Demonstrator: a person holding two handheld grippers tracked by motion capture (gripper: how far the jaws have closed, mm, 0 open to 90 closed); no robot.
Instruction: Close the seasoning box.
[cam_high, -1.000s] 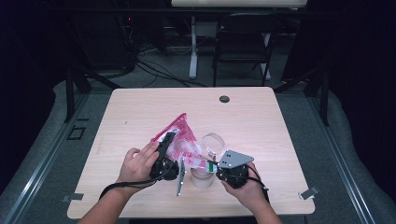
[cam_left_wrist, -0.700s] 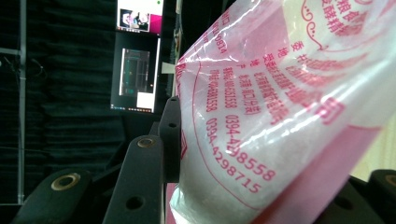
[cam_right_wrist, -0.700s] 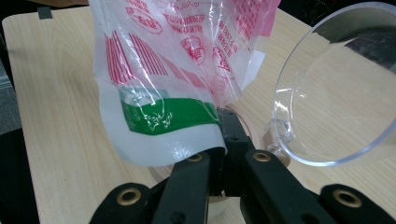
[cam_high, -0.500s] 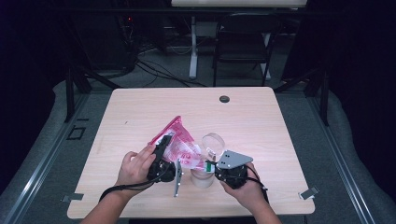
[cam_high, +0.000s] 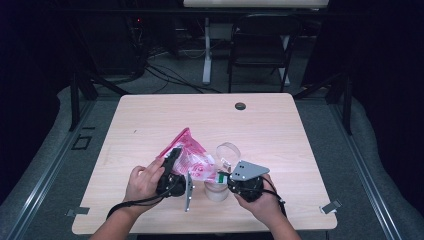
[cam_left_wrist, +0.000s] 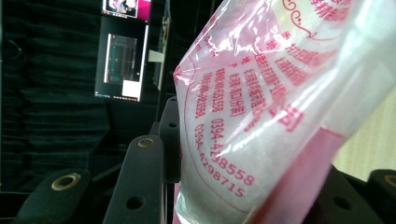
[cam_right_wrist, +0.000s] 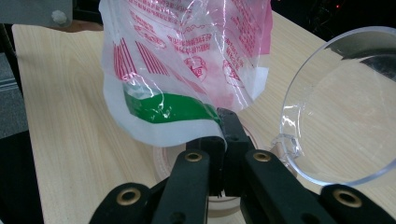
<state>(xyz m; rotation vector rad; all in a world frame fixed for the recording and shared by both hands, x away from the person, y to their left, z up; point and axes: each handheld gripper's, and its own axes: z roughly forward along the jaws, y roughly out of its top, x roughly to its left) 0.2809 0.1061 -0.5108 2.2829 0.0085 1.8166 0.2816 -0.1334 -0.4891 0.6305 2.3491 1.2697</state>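
both hand-held grippers (cam_high: 172, 162) (cam_right_wrist: 223, 135) are clamped on the plastic bag (cam_high: 192, 157).

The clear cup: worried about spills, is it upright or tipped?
Tipped: the clear cup lies on its side on the table, its open mouth facing the camera.

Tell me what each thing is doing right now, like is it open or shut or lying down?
Plastic bag: lifted off the table, pinched by both grippers.
Left gripper: shut on the bag's pink side.
Right gripper: shut on the bag's lower edge.
Clear lid: tipped up on its hinge, open.
White cup: upright on the table, uncovered, under the bag.
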